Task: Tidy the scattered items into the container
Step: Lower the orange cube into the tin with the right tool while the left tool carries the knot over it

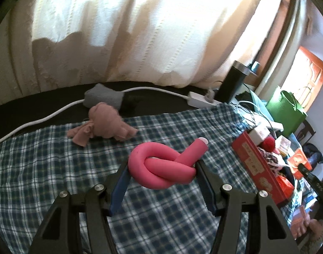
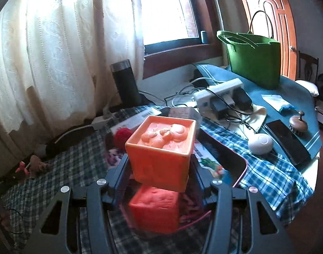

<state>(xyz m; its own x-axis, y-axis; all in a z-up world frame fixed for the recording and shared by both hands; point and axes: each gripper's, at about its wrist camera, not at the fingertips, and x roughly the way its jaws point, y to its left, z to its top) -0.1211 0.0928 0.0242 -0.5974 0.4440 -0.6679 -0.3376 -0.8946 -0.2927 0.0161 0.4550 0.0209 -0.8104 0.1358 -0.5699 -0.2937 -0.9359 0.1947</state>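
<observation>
My left gripper (image 1: 162,166) is shut on a knotted pink foam roller (image 1: 163,165) and holds it above the plaid cloth (image 1: 55,169). A pink rag (image 1: 102,124) and a grey sock (image 1: 106,98) lie farther back on the table. The red container box (image 1: 258,165) stands to the right with several items in it. My right gripper (image 2: 160,163) is shut on an orange toy cube (image 2: 161,152) and holds it over the container (image 2: 241,169), just above a red cube (image 2: 155,207) inside it.
A white power strip (image 1: 201,100) and its cable run along the back by the curtain. A black tumbler (image 2: 125,84), a green bag (image 2: 254,61), chargers (image 2: 222,97), a white mouse (image 2: 260,144) and a phone (image 2: 288,141) lie at the right.
</observation>
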